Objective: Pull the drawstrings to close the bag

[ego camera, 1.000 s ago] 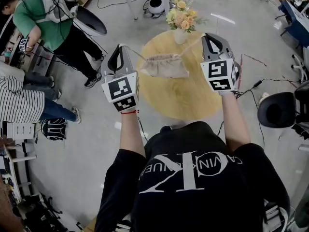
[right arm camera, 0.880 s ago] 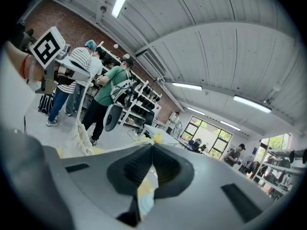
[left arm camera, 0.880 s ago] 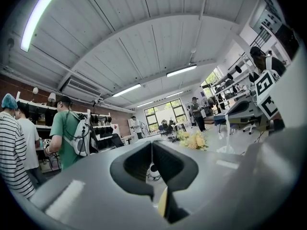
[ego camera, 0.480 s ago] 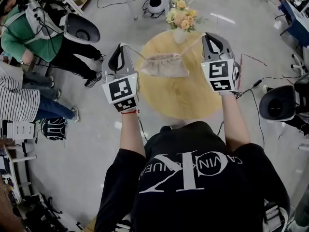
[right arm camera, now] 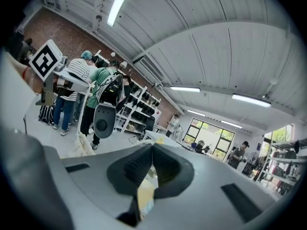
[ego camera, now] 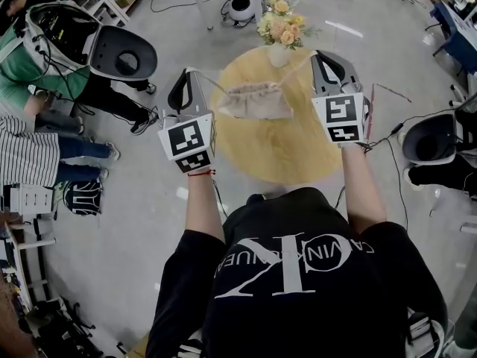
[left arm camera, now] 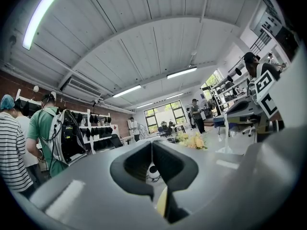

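The left gripper (ego camera: pixel 194 73) pinches the left drawstring (ego camera: pixel 212 86) with its jaws fully together, and the right gripper (ego camera: pixel 317 55) pinches the right drawstring (ego camera: pixel 296 69) the same way. The beige bag (ego camera: pixel 256 101) hangs between them over the far edge of the round table (ego camera: pixel 283 159). If a thin cord slips out, the bag may swing into the flower vase (ego camera: pixel 279 51).

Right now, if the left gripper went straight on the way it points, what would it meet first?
Nothing near. The left gripper, shut on its drawstring, points level into open room; the bag and the flowers sit off to its right. Far ahead are windows, though depth is hard to judge.
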{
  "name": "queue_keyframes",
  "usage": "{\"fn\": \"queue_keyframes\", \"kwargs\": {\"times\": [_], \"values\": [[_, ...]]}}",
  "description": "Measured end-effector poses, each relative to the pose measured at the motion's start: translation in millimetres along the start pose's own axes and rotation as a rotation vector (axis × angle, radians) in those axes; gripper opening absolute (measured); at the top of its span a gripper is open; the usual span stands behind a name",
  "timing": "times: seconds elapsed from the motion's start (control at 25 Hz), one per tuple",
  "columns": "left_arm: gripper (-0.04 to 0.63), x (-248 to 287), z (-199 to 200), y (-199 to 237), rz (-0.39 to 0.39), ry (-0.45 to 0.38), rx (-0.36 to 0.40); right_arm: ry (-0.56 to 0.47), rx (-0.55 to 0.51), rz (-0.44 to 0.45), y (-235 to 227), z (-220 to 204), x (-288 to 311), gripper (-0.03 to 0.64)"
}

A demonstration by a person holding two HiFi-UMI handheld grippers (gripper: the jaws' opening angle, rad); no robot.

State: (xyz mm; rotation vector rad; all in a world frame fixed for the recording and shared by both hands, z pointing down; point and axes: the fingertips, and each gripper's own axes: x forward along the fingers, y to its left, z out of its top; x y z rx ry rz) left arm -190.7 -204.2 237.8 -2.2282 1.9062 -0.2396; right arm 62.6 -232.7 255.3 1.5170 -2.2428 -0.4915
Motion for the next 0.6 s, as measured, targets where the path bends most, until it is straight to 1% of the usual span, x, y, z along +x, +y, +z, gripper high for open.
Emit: {"fn": "queue_keyframes", "kwargs": {"times": [0.6], "values": [[0.017,1.3,-0.5,4.2,0.007,0.004,0.001,-0.008,0.004,-0.001,-0.7,3.6,2.2,0.017]]}}
